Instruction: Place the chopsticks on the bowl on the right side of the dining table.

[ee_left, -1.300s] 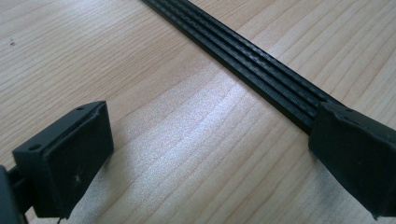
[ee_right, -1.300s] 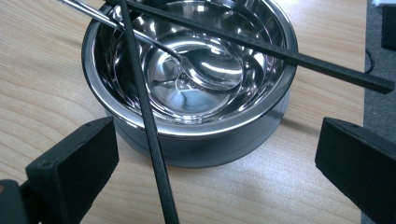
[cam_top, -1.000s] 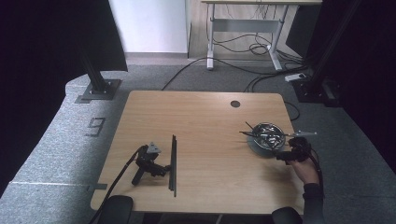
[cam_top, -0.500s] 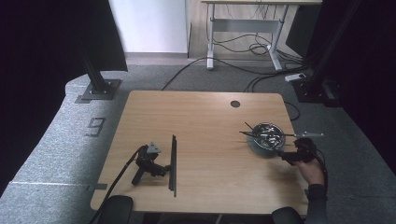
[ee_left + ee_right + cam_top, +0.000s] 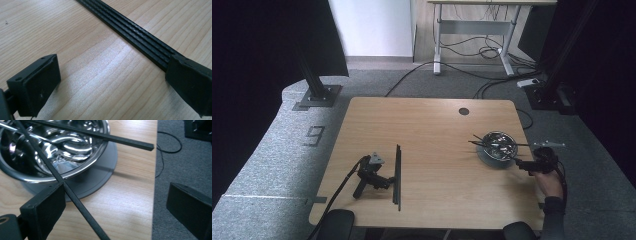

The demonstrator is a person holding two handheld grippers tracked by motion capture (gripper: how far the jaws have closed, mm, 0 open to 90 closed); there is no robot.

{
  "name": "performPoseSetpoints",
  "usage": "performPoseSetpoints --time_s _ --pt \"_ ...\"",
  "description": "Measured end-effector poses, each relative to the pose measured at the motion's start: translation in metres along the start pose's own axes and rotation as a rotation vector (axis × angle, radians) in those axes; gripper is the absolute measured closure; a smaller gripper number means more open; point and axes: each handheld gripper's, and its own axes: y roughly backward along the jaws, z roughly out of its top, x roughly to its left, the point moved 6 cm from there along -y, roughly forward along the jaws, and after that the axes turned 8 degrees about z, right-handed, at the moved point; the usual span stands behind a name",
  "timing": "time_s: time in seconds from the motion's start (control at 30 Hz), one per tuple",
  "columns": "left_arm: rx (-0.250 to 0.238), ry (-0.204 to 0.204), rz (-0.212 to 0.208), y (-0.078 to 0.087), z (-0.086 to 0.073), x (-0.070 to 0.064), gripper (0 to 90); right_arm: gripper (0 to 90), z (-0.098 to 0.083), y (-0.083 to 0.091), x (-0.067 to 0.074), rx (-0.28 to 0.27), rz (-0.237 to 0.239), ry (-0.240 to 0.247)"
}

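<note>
Right gripper view: my right tongs point(image 5: 115, 212) stand wide, nothing clamped. One black strip point(image 5: 75, 200) runs out of the steel bowl point(image 5: 75, 157) and passes just in front of the left-hand jaw; I can't tell if it touches it. Second black strip point(image 5: 105, 137) lies across the bowl rim, its end overhanging toward the bench edge. Bowl sits on a grey disc point(image 5: 100, 172) on the wooden bench point(image 5: 130, 202); grey carpet point(image 5: 180, 165) lies beyond the edge, behind the other jaw.

Left gripper view: left tongs point(image 5: 110, 85) also wide, holding nothing. A ribbed black bar point(image 5: 135, 37) lies flat on the bench, running diagonally to the right-hand jaw.

High view: right tongs point(image 5: 523, 164) are in the person's hand point(image 5: 551, 181) at the bench's right edge, just beside the bowl point(image 5: 498, 145) with strips sticking out of it. Left tongs point(image 5: 384, 180) lie on the bench point(image 5: 432, 125) near the front left, no hand on them, cable trailing off the front edge. Black bar point(image 5: 397, 175) lies just to their right, running front to back, well apart from the bowl.
</note>
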Motion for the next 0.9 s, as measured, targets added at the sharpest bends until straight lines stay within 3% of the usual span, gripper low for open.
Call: performPoseSetpoints --time_s 0.9 --pt "0.0 0.0 0.0 0.0 0.0 0.0 0.0 4.9 0.008 -0.009 -0.02 -0.059 -0.086 -0.038"
